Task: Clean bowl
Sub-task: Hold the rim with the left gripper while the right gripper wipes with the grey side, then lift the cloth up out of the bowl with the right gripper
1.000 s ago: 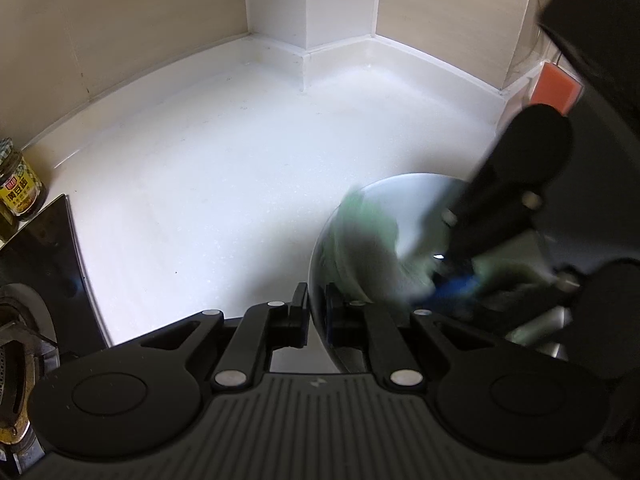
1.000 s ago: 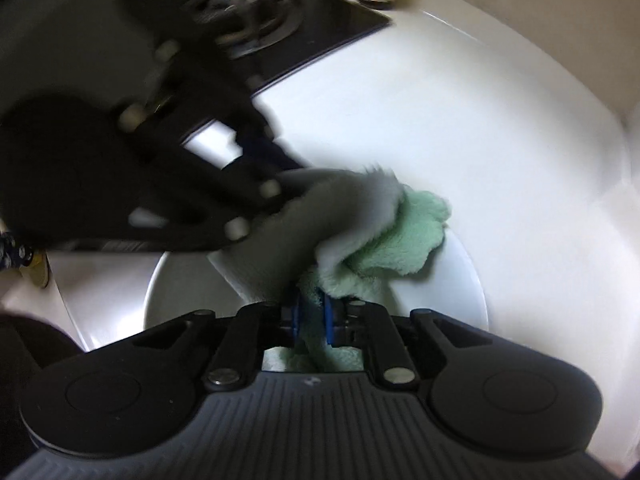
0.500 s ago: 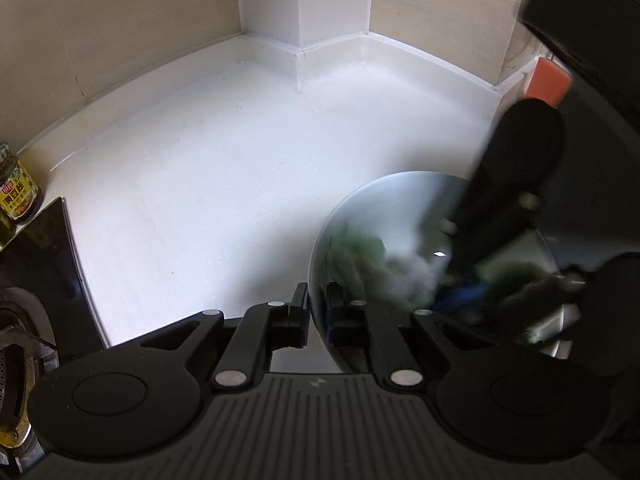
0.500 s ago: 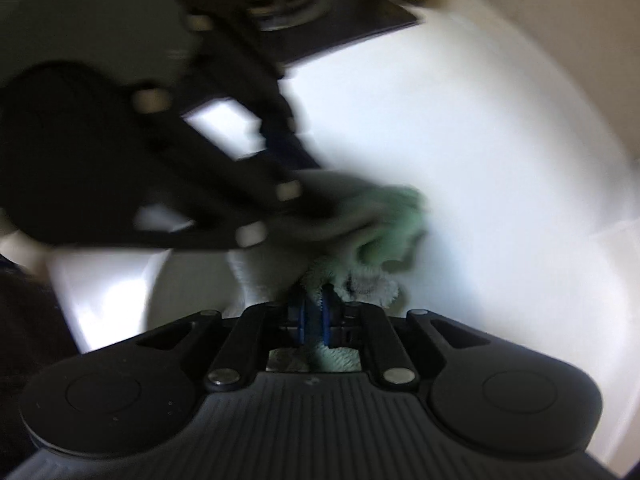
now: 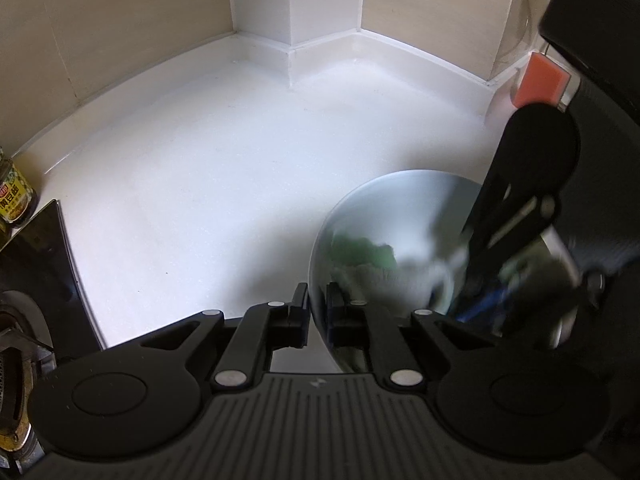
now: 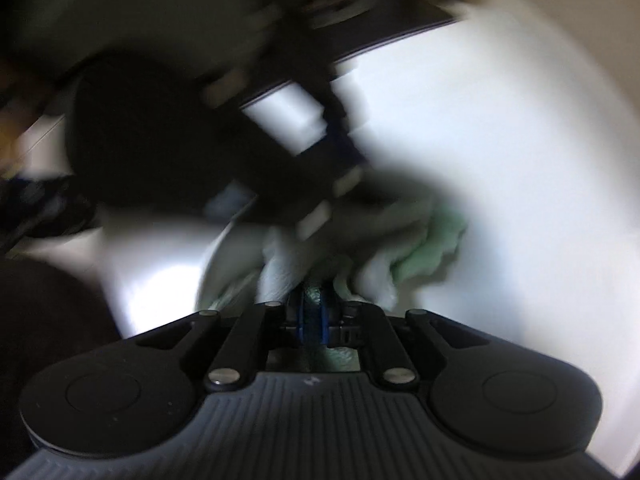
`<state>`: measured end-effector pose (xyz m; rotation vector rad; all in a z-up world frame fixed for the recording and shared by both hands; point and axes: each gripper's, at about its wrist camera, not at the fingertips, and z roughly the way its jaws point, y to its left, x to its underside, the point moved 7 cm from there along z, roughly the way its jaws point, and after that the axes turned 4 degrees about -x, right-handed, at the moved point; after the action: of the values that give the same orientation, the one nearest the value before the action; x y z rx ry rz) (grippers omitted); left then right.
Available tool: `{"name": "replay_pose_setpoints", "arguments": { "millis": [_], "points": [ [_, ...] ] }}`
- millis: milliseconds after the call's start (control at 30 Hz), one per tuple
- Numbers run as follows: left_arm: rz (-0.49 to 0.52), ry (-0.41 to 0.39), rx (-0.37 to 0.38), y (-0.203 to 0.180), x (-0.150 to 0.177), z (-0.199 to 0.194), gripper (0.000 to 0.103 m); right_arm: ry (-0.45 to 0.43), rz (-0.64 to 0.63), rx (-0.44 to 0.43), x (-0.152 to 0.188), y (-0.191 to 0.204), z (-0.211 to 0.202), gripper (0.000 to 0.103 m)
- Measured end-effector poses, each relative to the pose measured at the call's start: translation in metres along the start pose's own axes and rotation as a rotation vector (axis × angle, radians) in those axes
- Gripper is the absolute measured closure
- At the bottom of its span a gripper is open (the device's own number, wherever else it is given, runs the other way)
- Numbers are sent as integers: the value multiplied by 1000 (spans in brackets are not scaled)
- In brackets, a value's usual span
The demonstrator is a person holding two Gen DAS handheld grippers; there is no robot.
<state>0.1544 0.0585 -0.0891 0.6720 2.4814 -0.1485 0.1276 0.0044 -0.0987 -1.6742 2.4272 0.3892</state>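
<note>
One metal bowl point(image 5: 400, 232), one green-and-white cloth point(image 6: 420, 248), two grippers, one jar point(image 5: 14, 196), one orange sponge point(image 5: 540, 80) and one stove point(image 5: 24, 300): that is the count on the white bench point(image 5: 220, 180).

The bowl sits on the bench at about 4 o'clock in the left wrist view. Its shiny rim passes between the fingers point(image 5: 298, 312) of the left gripper point(image 5: 317, 312), one finger outside the wall and one inside. Those fingers are easing apart, yet they still sit against the rim on both sides.

Inside the bowl lies the cloth, crumpled, with green folds toward 9 o'clock of the bowl's inside and paler folds beside them; part of this may be reflection in the metal, and I cannot tell how much. Nothing else in the bowl can be made out.

The right gripper point(image 6: 314, 316) reaches down into the bowl from 2 o'clock in the left view, blurred. In its own view its blue-padded fingers are together, clamped on a bunch of the cloth.

The jar, with a yellow label, stands at 9 o'clock by the wall. Just below it is the black stove, with one burner visible. The sponge is at 2 o'clock, near the wall corner.
</note>
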Motion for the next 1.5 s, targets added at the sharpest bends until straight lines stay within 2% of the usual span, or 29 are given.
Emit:
{"name": "replay_pose_setpoints", "arguments": {
  "millis": [67, 167, 233, 300, 367, 433, 500, 633, 700, 767, 833, 900, 1067, 1100, 1167, 1267, 1333, 1400, 1500],
  "points": [
    [9, -1, -4, -1, -1, 0, 96, 83, -34, 98, 11, -11, -1, 98],
    [15, 3, -15, -1, -2, 2, 97, 52, 25, 234, 2, -32, 2, 98],
    [16, 7, -17, 0, -2, 3, 97, -33, 72, 214, -10, -28, 5, 97],
    [10, 9, -7, 0, -2, 2, 97, -86, 88, 128, -14, -12, 7, 96],
    [6, 8, 3, 0, -1, 2, 96, -59, 53, 67, -8, 2, 8, 96],
    [5, 6, 1, 0, -1, 2, 96, 32, -23, 40, 7, 14, 6, 97],
    [4, 6, -5, 0, -2, 3, 96, 97, -44, 162, 17, 2, 4, 98],
    [18, 14, -30, 1, -3, 5, 96, 13, 48, 259, 4, -15, 9, 97],
    [13, 17, -22, 2, -3, 5, 96, -69, 56, 212, -4, 4, 13, 96],
    [9, 15, -14, 3, -3, 4, 96, -80, 63, 139, -1, 17, 14, 96],
    [7, 11, -13, 2, -3, 4, 96, -62, 92, 29, 12, 28, 10, 97],
    [5, 11, -15, 3, -3, 5, 96, -79, 161, 43, 25, 20, -3, 97],
    [-12, 9, -12, 6, -2, 4, 97, -305, 345, 55, 44, -1, -69, 98],
    [-12, 8, -12, 7, -2, 3, 97, -371, 390, 83, 55, -11, -92, 98],
    [-13, 9, -17, 7, -1, 2, 97, -485, 458, 162, 65, -23, -130, 98],
    [-8, 12, -17, 6, -1, 2, 97, -593, 505, 266, 51, -55, -159, 97],
    [-6, 13, -15, 7, -1, 2, 97, -684, 516, 421, 51, -77, -190, 97],
    [-5, 13, -14, 7, -1, 2, 96, -732, 509, 490, 59, -80, -203, 97],
    [-6, 12, -11, 7, -1, 2, 97, -708, 495, 466, 64, -74, -192, 97]
  ]
}}
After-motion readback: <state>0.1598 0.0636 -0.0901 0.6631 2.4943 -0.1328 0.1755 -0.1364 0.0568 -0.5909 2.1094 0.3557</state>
